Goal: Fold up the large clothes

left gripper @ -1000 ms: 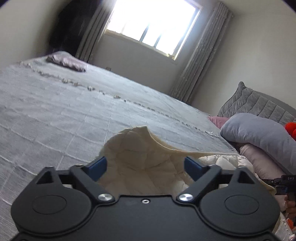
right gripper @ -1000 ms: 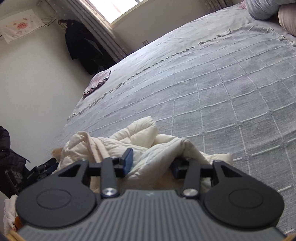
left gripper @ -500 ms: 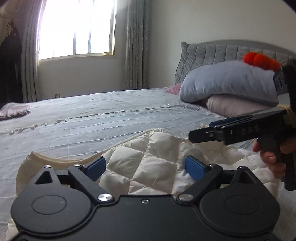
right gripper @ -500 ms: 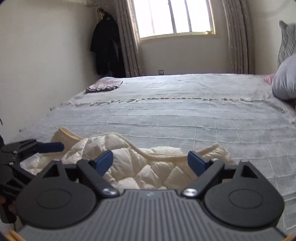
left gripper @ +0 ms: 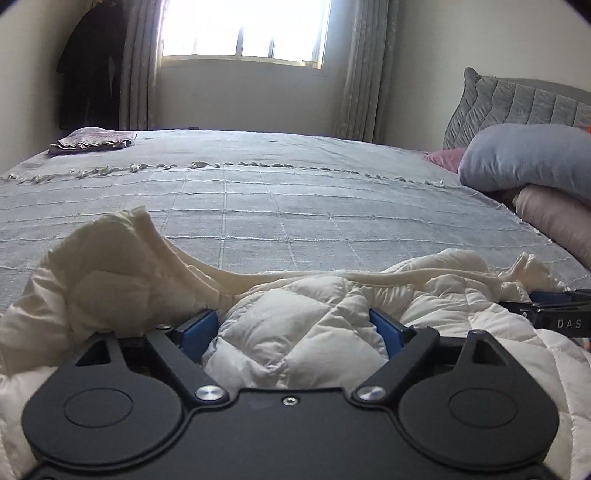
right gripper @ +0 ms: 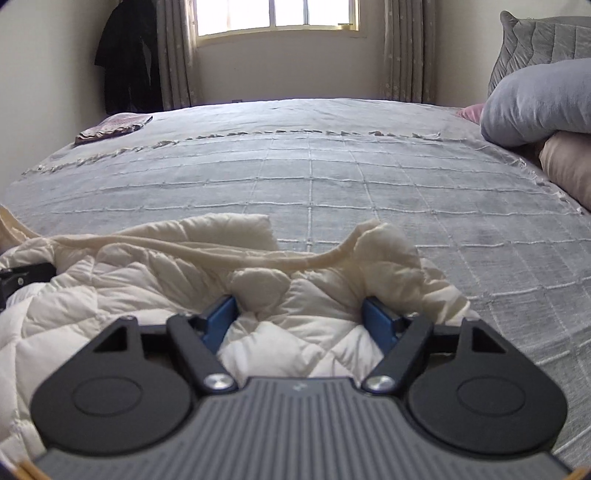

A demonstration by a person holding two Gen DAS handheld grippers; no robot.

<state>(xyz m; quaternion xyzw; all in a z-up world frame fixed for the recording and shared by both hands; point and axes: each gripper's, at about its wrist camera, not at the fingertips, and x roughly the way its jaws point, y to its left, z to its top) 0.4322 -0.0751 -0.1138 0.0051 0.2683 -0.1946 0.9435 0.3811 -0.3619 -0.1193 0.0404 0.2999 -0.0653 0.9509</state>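
A cream quilted jacket (left gripper: 314, 306) lies bunched at the near edge of the grey bed cover (left gripper: 295, 192). My left gripper (left gripper: 291, 328) sits low on it, its jaws wide and closing, with a puffy fold between the blue pads. The right gripper (left gripper: 546, 302) shows at the right edge of the left wrist view, resting on the same garment. In the right wrist view the jacket (right gripper: 147, 280) fills the foreground. There my right gripper (right gripper: 299, 317) is also wide and closing, with quilted fabric bulging between its pads. The left gripper (right gripper: 22, 277) peeks in at the left edge.
A grey pillow (left gripper: 528, 158) lies on a pink one (left gripper: 554, 218) at the right, before the padded headboard (left gripper: 517, 103). A folded pinkish cloth (left gripper: 92, 140) rests at the far left corner. A dark coat (left gripper: 88, 74) hangs by the curtained window (left gripper: 243, 29).
Both grippers have rolled level and dropped onto the jacket. The right gripper let go of the bunched fabric it was pinching and opened wide. The jacket now lies spread lower on the bed.
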